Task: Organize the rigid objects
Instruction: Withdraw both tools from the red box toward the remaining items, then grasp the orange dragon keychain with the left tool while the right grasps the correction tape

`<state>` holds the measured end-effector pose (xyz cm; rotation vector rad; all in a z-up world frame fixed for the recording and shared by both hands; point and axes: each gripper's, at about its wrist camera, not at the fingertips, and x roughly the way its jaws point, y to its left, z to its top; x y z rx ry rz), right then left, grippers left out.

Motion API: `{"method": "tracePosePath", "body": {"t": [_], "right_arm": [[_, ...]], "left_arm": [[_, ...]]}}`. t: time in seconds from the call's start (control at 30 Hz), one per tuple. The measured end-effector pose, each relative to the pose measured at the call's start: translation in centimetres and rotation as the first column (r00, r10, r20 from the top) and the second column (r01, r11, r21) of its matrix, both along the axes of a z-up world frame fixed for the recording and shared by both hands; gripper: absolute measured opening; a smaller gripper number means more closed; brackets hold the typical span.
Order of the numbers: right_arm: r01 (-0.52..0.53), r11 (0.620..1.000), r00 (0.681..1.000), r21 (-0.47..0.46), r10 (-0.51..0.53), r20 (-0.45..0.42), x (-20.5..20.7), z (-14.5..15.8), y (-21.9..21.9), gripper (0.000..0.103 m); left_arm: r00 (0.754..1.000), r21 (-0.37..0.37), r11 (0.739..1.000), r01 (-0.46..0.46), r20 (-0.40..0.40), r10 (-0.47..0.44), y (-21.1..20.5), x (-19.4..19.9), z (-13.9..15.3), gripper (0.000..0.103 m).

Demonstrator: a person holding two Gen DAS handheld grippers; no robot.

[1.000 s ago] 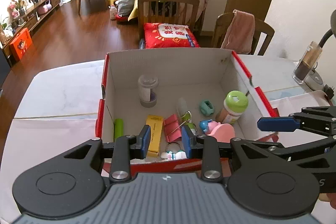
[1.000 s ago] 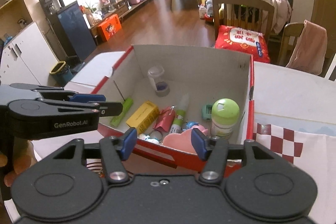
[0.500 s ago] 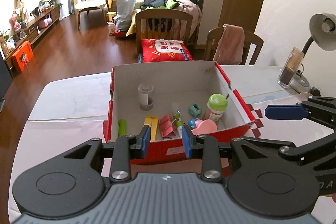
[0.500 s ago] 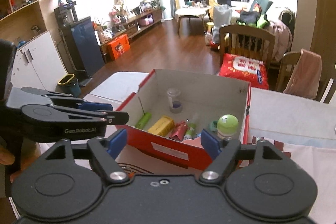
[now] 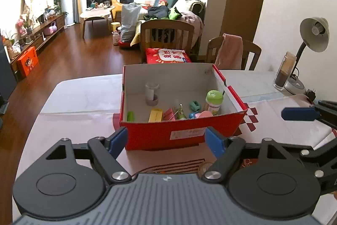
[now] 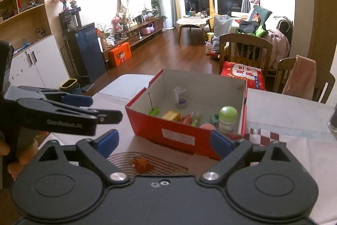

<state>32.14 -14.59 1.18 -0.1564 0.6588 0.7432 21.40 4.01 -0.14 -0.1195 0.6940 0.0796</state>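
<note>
A red cardboard box (image 5: 183, 133) (image 6: 168, 132) stands on the table with white inner walls. Inside lie a green-capped bottle (image 5: 214, 99) (image 6: 227, 118), a yellow box (image 5: 155, 115) (image 6: 171, 115), a clear vial (image 5: 151, 93), a green tube (image 5: 130, 116), a pink piece (image 5: 203, 114) and other small items. My left gripper (image 5: 166, 141) is open and empty, just before the box's near wall. My right gripper (image 6: 164, 141) is open and empty, also before the box. Each gripper shows at the edge of the other's view.
A desk lamp (image 5: 313, 35) and a glass jar (image 5: 285, 73) stand at the table's right. A checked cloth (image 5: 250, 117) lies right of the box. A patterned mat (image 6: 145, 161) lies before it. Wooden chairs (image 5: 166, 37) stand behind the table.
Both grippers have pulled back and up from over the box, and both have opened wider. The box now appears whole and farther away.
</note>
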Motion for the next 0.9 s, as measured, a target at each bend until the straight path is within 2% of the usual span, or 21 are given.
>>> {"method": "tracePosePath", "body": {"t": [0.17, 0.53, 0.9], "right_arm": [[0.01, 1.0, 1.0, -0.014, -0.01, 0.015, -1.5, -1.9, -0.6, 0.102], [0.059, 0.997, 0.998, -0.049, -0.059, 0.006, -2.4, -7.5, -0.8, 0.103], [0.039, 0.983, 0.997, -0.178, -0.051, -0.063, -0.5, -12.9, 1.2, 0.101]], "left_arm": [[1.0, -0.004, 1.0, -0.018, -0.006, 0.018, 0.0, -1.5, -1.5, 0.082], [0.995, -0.006, 0.998, -0.058, -0.077, 0.057, -0.3, -2.4, -7.7, 0.084], [0.982, -0.016, 0.995, -0.097, -0.162, 0.094, -0.2, -0.1, -13.6, 0.084]]}}
